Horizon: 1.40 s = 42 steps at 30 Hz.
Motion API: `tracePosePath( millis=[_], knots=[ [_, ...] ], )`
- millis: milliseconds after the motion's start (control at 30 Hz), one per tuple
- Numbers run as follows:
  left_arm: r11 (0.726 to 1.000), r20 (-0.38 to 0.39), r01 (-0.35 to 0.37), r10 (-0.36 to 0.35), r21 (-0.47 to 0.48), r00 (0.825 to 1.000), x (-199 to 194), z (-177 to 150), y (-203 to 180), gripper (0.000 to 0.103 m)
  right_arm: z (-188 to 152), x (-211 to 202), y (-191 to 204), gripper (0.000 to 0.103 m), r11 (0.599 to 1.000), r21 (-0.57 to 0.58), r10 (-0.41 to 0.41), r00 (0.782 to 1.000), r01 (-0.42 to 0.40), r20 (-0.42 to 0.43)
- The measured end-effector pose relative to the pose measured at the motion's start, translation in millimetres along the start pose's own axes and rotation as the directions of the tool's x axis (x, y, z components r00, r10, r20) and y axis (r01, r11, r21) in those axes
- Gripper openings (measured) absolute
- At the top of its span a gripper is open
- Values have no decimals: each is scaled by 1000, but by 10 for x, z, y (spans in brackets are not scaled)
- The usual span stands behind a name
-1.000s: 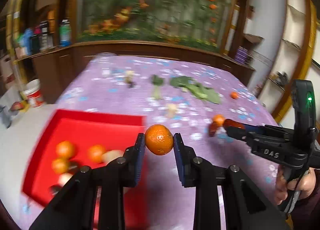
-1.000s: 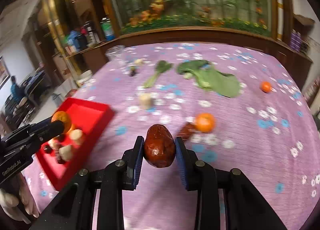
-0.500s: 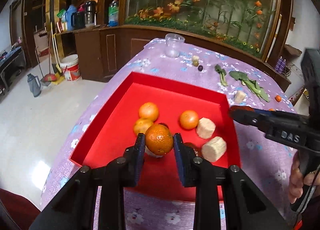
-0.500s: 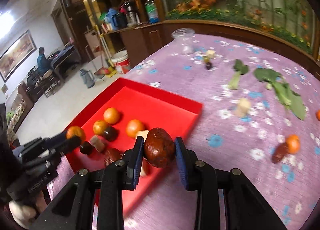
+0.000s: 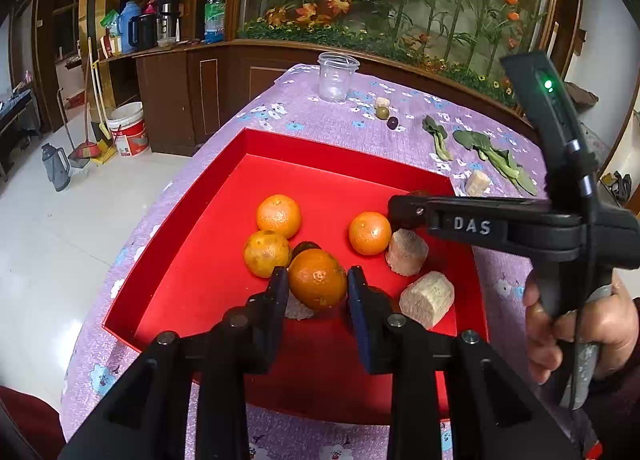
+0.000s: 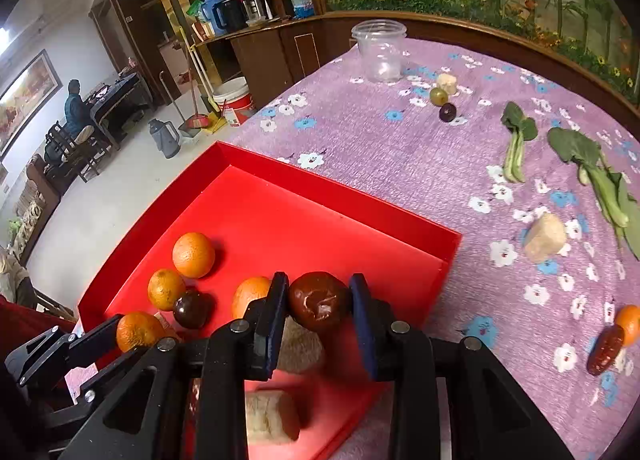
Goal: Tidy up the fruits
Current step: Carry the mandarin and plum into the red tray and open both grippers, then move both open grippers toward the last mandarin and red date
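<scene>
My left gripper is shut on an orange, held just above the floor of the red tray. In the tray lie three more oranges, a dark round fruit and two pale chunks. My right gripper is shut on a glossy brown-red date and hangs over the tray's near right part. In the right wrist view the left gripper shows at the lower left with its orange.
On the purple flowered cloth past the tray stand a clear jar, two grapes, leafy greens and a pale chunk. An orange and a date lie at the far right. A hand grips the right tool.
Both grippers have swung from over the cloth to over the red tray and sunk lower, each still gripping its fruit. The right gripper has come in close over the tray.
</scene>
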<state>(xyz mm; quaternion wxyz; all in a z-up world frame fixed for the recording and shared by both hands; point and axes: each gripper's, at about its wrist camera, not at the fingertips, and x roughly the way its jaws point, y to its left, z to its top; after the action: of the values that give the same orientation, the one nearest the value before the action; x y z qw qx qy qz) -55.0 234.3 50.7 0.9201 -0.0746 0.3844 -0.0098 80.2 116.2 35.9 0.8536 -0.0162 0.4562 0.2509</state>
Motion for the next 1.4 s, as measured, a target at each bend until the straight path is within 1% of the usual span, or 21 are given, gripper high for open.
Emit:
tracePosePath(
  millis=[133, 200, 267, 333, 400, 533, 600, 667, 767, 833, 1033, 1200, 1400],
  knots=[
    [1000, 2, 4, -4, -9, 1000, -11, 13, -2, 33, -3, 9, 14, 34, 1000, 5, 23, 1000, -23, 1],
    [1000, 13, 7, -7, -7, 1000, -46, 25, -24, 41, -1, -14, 8, 35, 1000, 6, 27, 1000, -27, 5],
    [1000, 25, 2, -2, -3, 1000, -88, 36, -50, 46, 1, -78, -10, 35, 1000, 13, 28, 999, -29, 17],
    [1000, 36, -5, 5, 4, 999, -132, 42, -80, 48, -3, -162, -48, 35, 999, 24, 29, 999, -30, 33],
    [1000, 43, -13, 12, 6, 999, -169, 52, -107, 54, -13, -242, -79, 35, 999, 33, 30, 999, -31, 45],
    [999, 61, -42, 41, 23, 997, -266, 56, -200, 60, -94, -446, -120, 35, 999, 45, 28, 997, -31, 68],
    [997, 66, -67, 64, 38, 996, -301, 48, -260, 73, -181, -570, -142, 36, 998, 57, 32, 996, -37, 82],
    [994, 80, -90, 85, 60, 993, -359, 42, -341, 77, -257, -665, -159, 36, 997, 69, 30, 995, -37, 93],
    [989, 91, -110, 101, 94, 991, -425, 23, -471, 79, -405, -831, -189, 37, 994, 96, 30, 993, -42, 115],
    [987, 99, -114, 102, 113, 990, -477, -1, -552, 79, -513, -955, -201, 38, 993, 110, 15, 991, -30, 132],
    [966, 142, -191, 167, 173, 976, -633, -88, -840, 79, -808, -1256, -254, 44, 989, 148, -20, 985, -6, 173],
    [963, 146, -187, 160, 193, 976, -728, -124, -991, 79, -1012, -1401, -358, 44, 982, 189, -31, 983, -3, 178],
    [959, 145, -179, 150, 220, 978, -801, -187, -1165, 79, -1207, -1501, -420, 44, 976, 216, -22, 983, -18, 181]
  ],
)
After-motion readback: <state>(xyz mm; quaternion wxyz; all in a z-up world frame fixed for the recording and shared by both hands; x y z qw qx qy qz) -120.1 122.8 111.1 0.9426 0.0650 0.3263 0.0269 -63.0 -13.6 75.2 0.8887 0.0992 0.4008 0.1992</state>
